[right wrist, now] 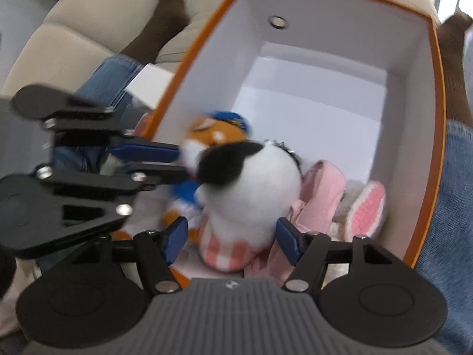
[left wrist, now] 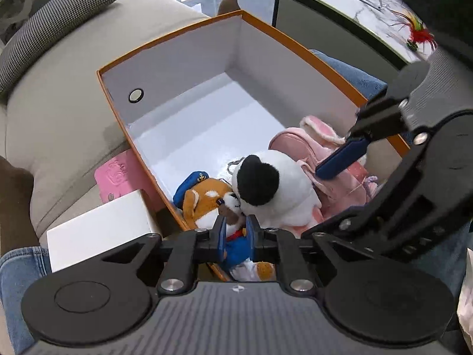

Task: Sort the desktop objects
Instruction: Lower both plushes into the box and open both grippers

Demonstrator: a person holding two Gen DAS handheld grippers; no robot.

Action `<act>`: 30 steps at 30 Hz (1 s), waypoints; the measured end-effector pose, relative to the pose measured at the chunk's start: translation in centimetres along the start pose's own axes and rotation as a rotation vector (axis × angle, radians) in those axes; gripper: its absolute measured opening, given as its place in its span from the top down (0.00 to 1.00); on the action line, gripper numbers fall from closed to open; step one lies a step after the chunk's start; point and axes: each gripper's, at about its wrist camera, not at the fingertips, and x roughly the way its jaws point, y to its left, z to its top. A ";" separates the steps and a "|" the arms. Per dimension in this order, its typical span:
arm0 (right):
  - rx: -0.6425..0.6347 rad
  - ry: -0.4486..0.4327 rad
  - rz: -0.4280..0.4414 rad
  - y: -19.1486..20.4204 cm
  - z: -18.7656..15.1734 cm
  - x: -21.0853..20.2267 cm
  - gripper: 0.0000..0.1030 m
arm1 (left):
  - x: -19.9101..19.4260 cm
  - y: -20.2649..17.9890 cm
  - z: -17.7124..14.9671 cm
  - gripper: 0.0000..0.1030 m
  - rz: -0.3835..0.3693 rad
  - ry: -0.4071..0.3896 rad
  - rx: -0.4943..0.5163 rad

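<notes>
- Underneath, an orange-edged box (left wrist: 298, 44) with white inner walls sits on a beige sofa (left wrist: 68, 94); a marble-topped counter (left wrist: 348, 6) stands beyond it on a glossy floor, well apart from both grippers.
- Ahead of the left gripper (left wrist: 236, 233) the white floor of the box is bare up to the far wall, which carries a round metal eyelet (left wrist: 136, 95).
- Its blue pads are drawn close together on the fox plush (left wrist: 207, 198) in a blue cap, gripping near the muzzle at the box's near end.
- Just right of that plush, touching it, stands a white plush with a black patch (right wrist: 251, 189); the right gripper (right wrist: 233, 239) has its jaws spread wide to either side of the plush's base, touching neither side. That view is blurred.
- To the right of the right gripper a pink backpack (right wrist: 322, 189) and a pink-and-white fluffy piece (right wrist: 366, 207) lie against the box's side wall.
- Left of the left gripper, outside the box wall, lie a white box (left wrist: 100, 230) and a pink case (left wrist: 118, 174); the person's jeans-clad legs flank the box.
</notes>
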 end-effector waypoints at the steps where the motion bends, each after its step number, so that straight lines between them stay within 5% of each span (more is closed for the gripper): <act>1: -0.025 -0.004 -0.015 0.4 0.0 -0.4 0.36 | -0.3 0.1 0.0 0.84 -0.009 -0.007 -0.003; 12: -0.307 -0.069 -0.156 2.6 2.2 -0.1 0.39 | -2.9 2.7 0.2 0.84 -0.047 -0.093 -0.069; 20: -0.248 -0.020 -0.110 0.8 2.6 2.0 0.46 | -4.8 5.0 -1.0 0.84 -0.087 -0.155 -0.148; 30: -0.243 0.017 -0.080 0.6 2.9 4.1 0.46 | -6.8 8.0 -4.1 0.84 -0.041 -0.172 -0.251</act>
